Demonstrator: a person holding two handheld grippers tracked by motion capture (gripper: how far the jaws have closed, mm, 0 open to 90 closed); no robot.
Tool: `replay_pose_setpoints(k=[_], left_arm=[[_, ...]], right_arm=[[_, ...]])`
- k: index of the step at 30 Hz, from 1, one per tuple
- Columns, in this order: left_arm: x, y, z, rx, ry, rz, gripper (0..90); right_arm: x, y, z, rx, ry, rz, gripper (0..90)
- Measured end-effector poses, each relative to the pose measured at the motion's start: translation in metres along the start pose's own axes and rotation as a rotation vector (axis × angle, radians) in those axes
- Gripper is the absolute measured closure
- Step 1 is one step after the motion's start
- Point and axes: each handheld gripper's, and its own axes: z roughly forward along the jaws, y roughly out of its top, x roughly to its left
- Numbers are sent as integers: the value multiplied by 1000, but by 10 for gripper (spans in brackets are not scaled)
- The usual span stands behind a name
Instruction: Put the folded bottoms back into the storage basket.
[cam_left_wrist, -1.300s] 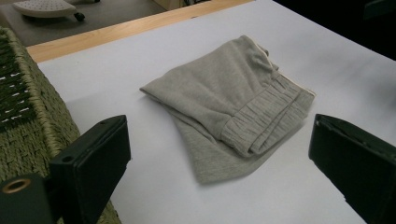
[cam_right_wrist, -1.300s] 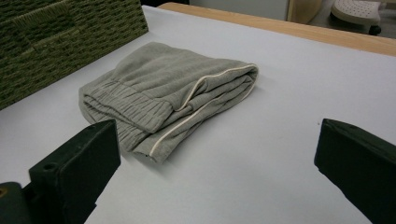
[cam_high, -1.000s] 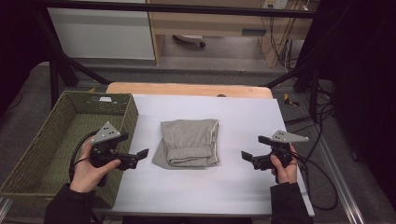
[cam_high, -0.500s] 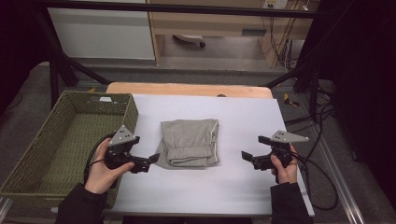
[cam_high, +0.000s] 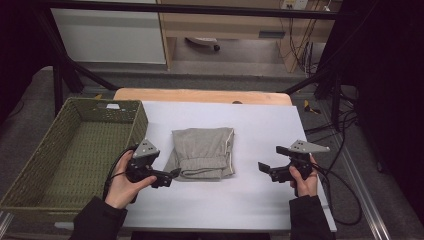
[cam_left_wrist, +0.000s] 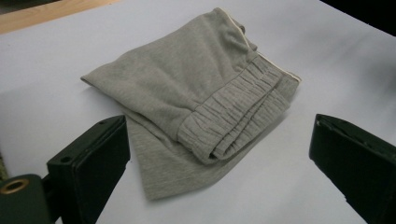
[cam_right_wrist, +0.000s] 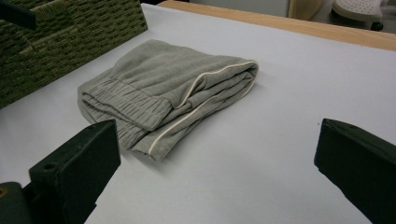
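A folded grey garment (cam_high: 202, 152) with an elastic waistband lies flat in the middle of the white table top (cam_high: 260, 125). My left gripper (cam_high: 171, 177) is open and sits right at the garment's near left corner; in the left gripper view its jaws stand wide apart on either side of the garment (cam_left_wrist: 201, 102), low over the table. Out at the right my right gripper (cam_high: 267, 171) is open too, a short way from the garment's right edge. The right gripper view has the garment (cam_right_wrist: 173, 93) ahead between the wide jaws, white piping along its fold.
A green woven basket (cam_high: 135, 117) with nothing in it stands at the table's left edge, close behind the left hand, and shows as the basket (cam_right_wrist: 70, 32) in the right gripper view. A wooden strip (cam_high: 200, 95) runs along the far edge. Cables hang off the right side.
My left gripper has moved right from beside the basket up to the garment's near left corner. The right gripper and the garment have stayed where they were.
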Motion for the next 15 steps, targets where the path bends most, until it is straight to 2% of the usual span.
replay_pose_setpoints(k=[5,9,15], left_arm=[[-5,-2,11,20,-16,-3,46],[-9,-2,19,36,-10,4,45],[-17,2,27,31,-5,3,44]], right_arm=[[1,-1,2,6,2,0,9],[0,-1,3,12,-1,2,9],[0,-1,1,4,-1,4,9]])
